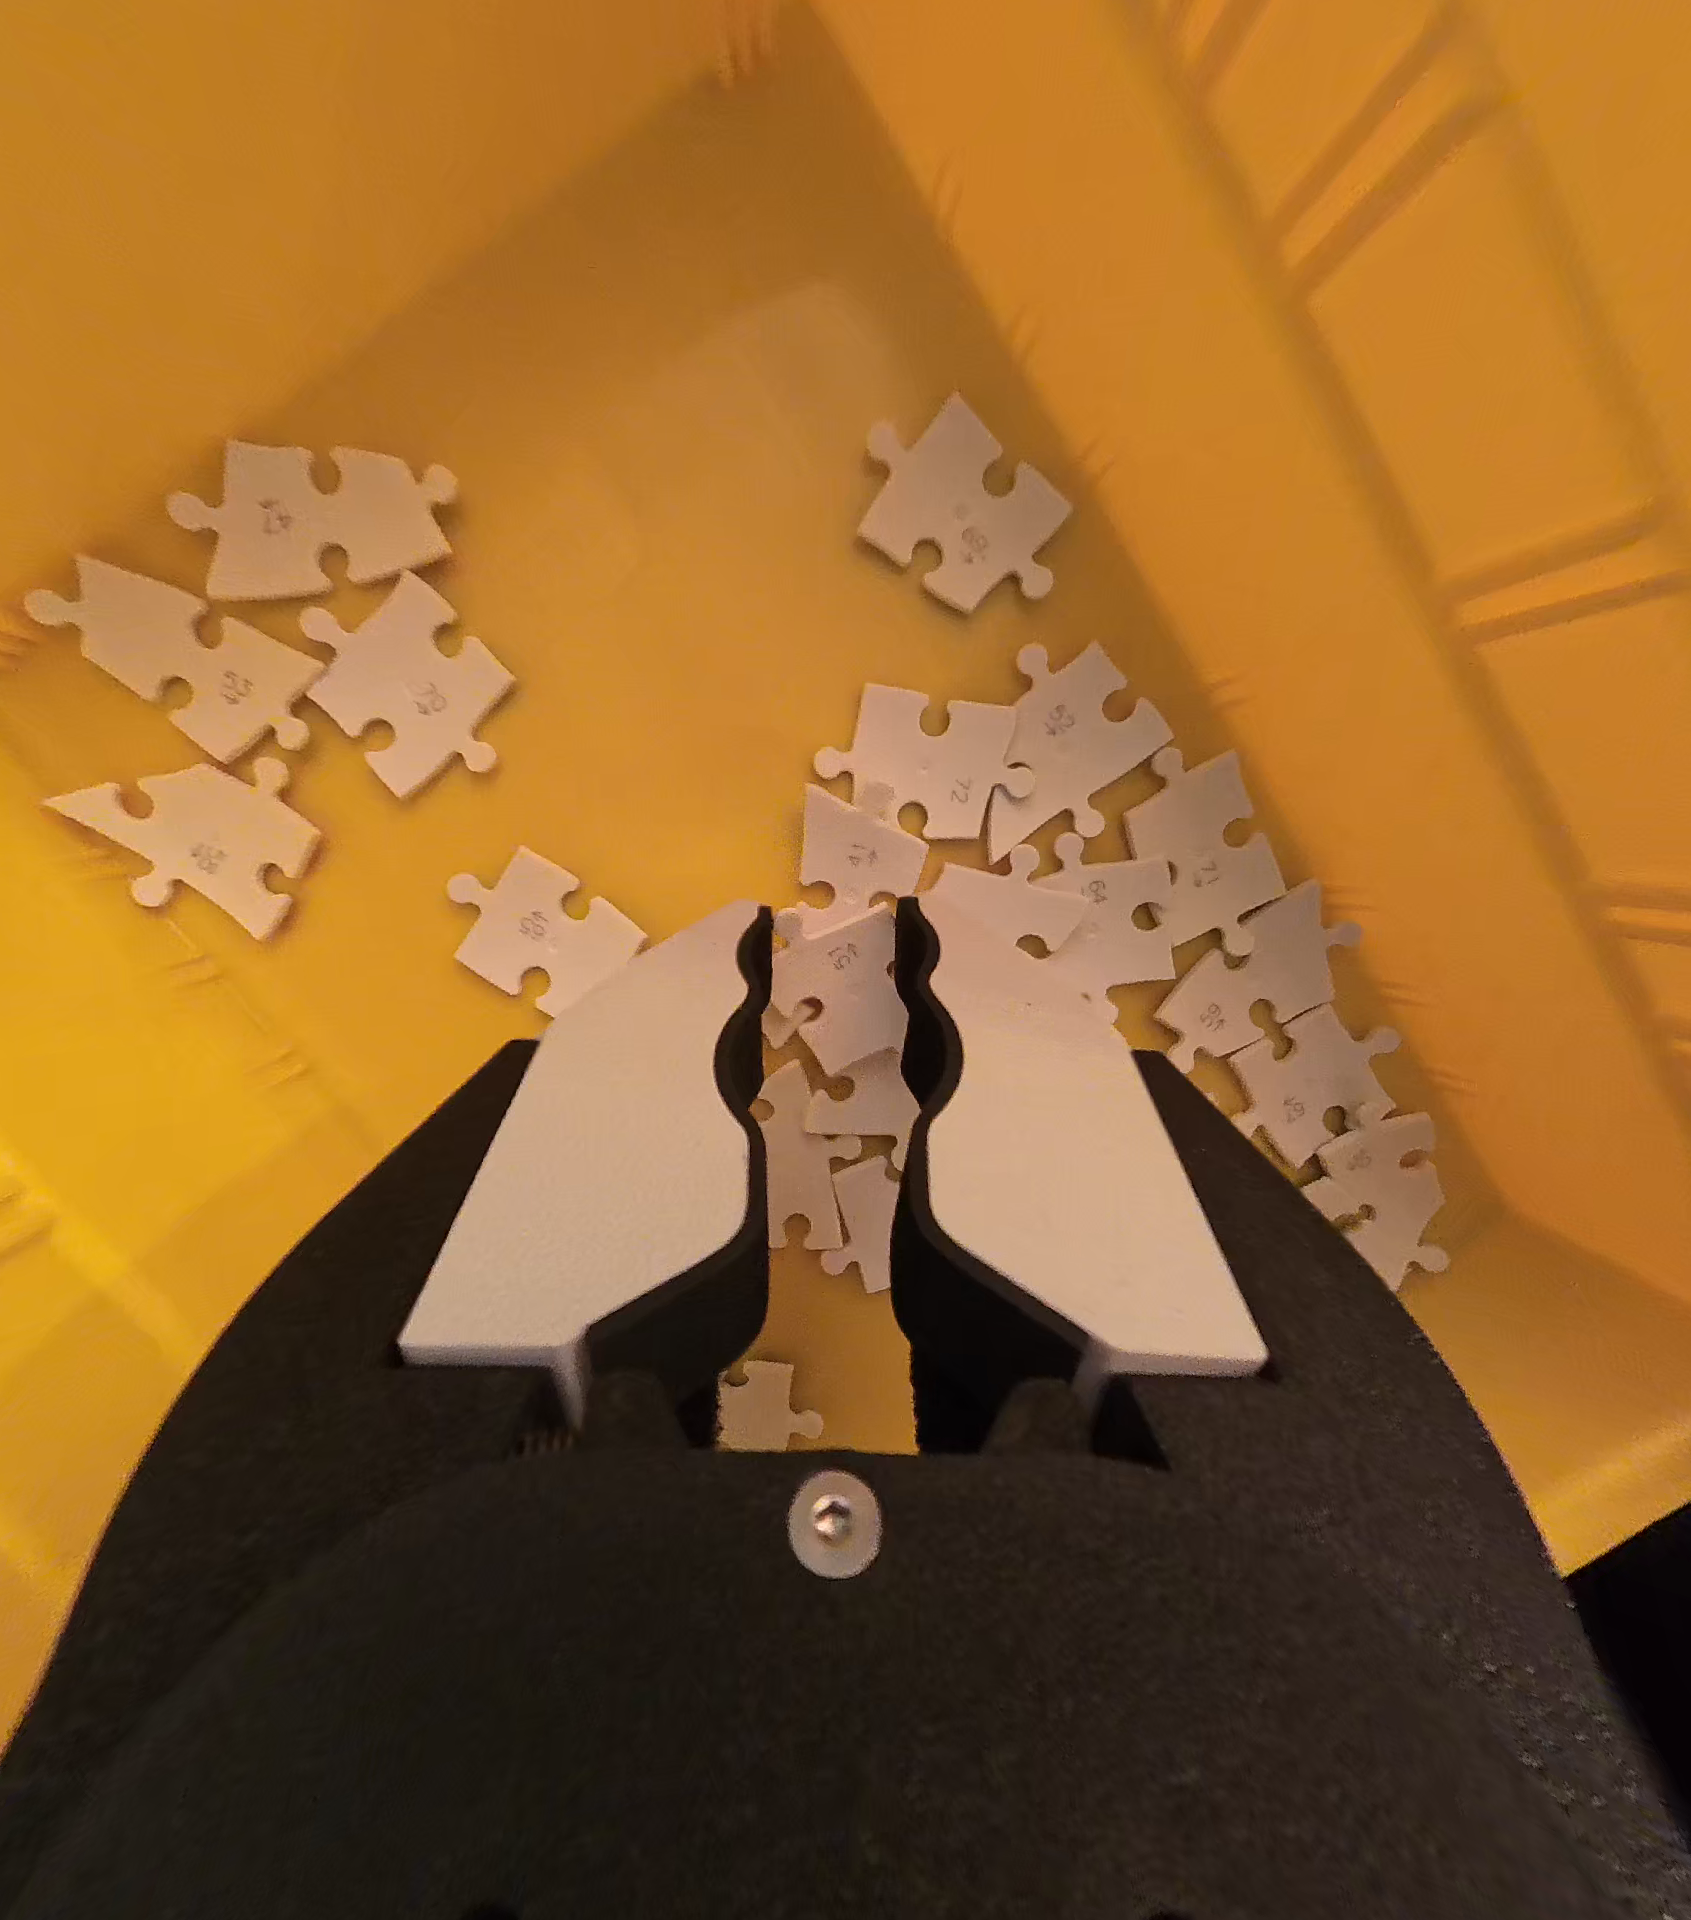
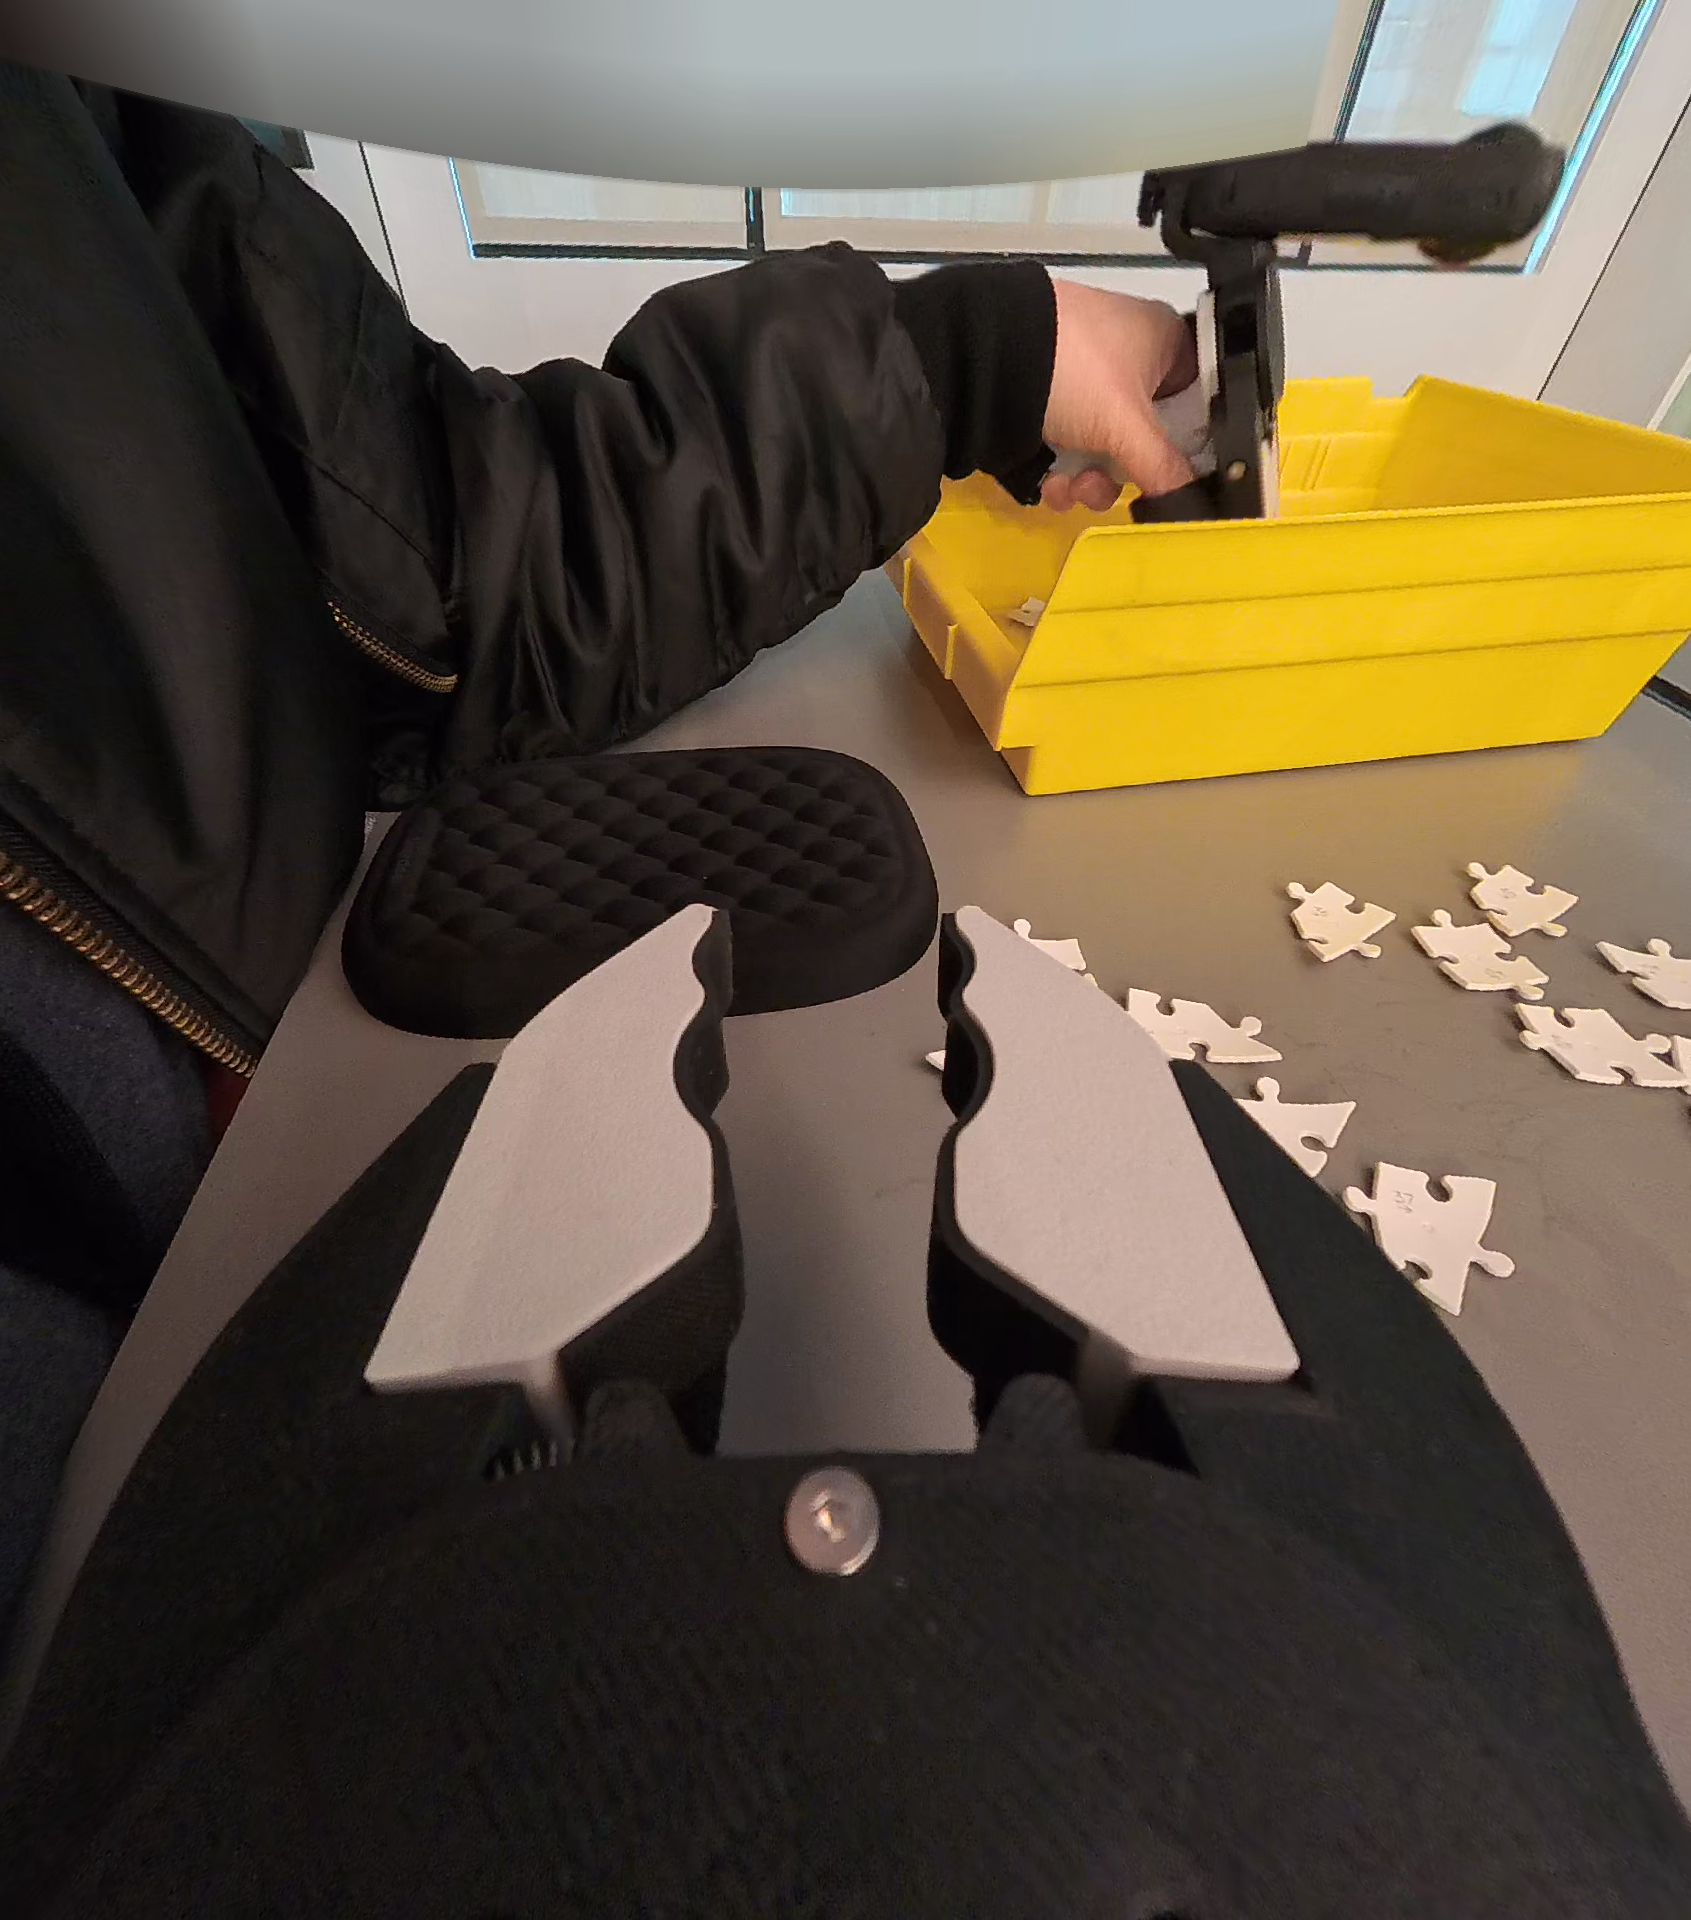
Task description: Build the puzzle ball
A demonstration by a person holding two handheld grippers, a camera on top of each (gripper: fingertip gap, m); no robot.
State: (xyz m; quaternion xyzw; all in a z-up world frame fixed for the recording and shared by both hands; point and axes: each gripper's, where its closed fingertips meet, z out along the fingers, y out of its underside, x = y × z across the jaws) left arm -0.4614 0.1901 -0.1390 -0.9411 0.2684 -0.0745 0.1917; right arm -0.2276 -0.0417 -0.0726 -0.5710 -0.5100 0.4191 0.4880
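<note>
In the left wrist view my left gripper (image 1: pixel 833 914) is down inside the yellow bin (image 1: pixel 675 343), over a pile of white puzzle pieces (image 1: pixel 1225 935). Its jaws stand narrowly apart, with one white puzzle piece (image 1: pixel 836 982) between the fingertips, its edges meeting both fingers. More loose pieces (image 1: pixel 301 665) lie at the bin's left. In the right wrist view my right gripper (image 2: pixel 833 935) is open and empty, low over the grey table (image 2: pixel 1184 831). Several white pieces (image 2: pixel 1589 997) lie on the table to its right. The left gripper (image 2: pixel 1236 416) shows far off, reaching into the bin (image 2: pixel 1340 644).
A black quilted pad (image 2: pixel 643 883) lies on the table just beyond my right fingertips. A person's black jacket sleeve (image 2: pixel 508 499) crosses the left side toward the bin. The bin walls close in around the left gripper. Windows stand behind the table. Spacing between my two grippers at the tips: around 35 centimeters.
</note>
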